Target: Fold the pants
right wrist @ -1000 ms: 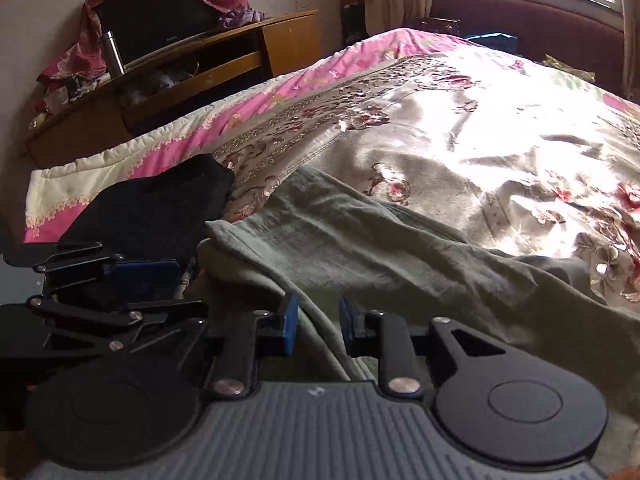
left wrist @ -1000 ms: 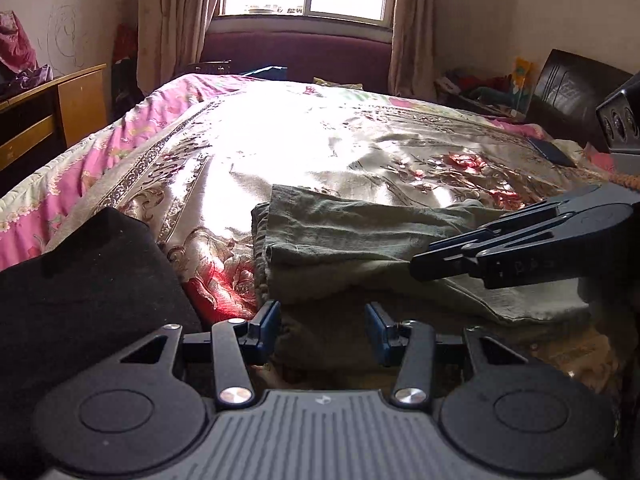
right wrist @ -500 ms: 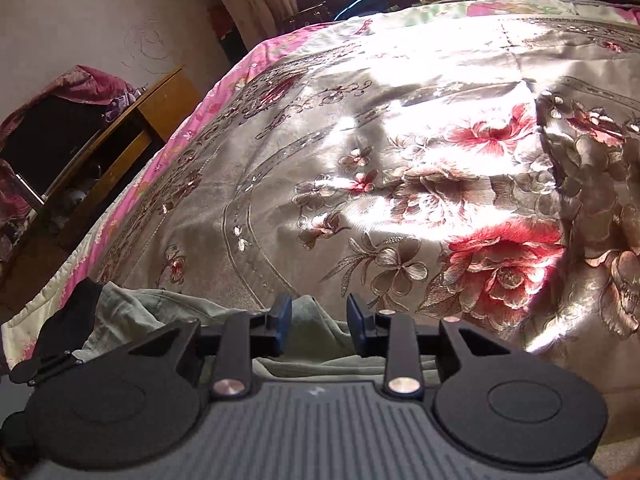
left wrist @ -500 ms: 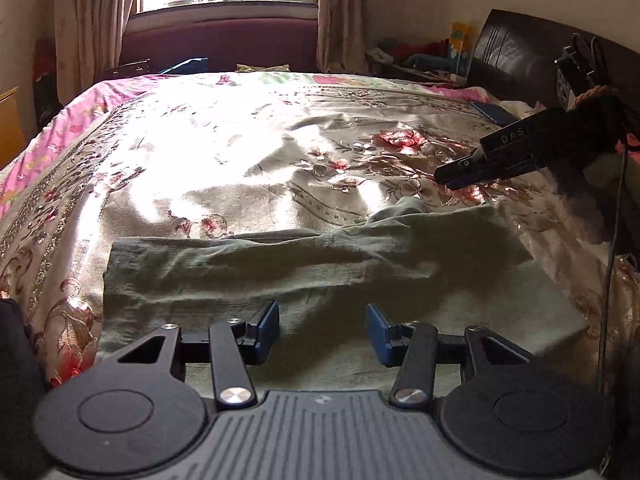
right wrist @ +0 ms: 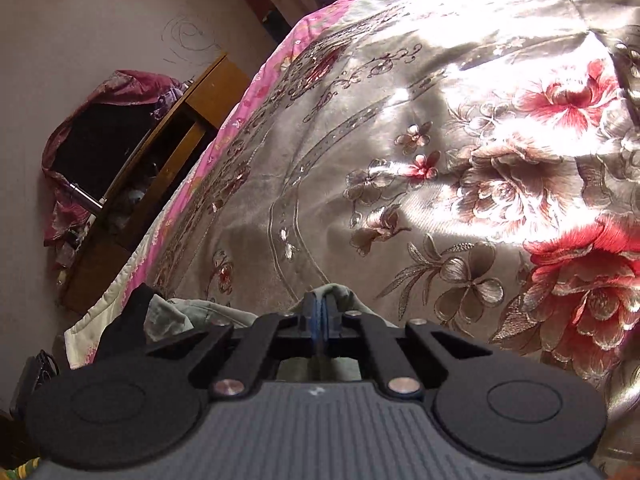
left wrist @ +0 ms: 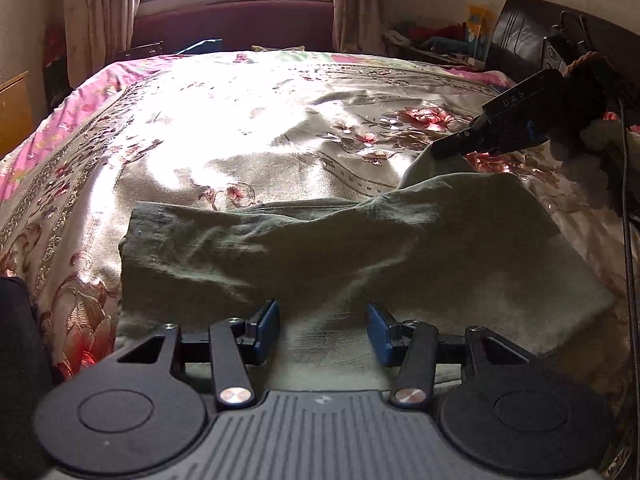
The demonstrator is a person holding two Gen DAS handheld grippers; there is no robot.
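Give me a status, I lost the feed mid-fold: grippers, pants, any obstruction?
Right gripper shut on far corner of green pants. Left gripper open over near edge, not gripping. Pants part folded on bedspread. Black garment beside, clear of them.

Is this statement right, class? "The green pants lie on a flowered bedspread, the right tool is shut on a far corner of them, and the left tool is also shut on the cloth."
Not quite. The left tool is open, its pads apart above the green pants, as the left wrist view shows. The rest holds: the pants lie on the flowered bedspread, and the right tool is shut on a far corner.
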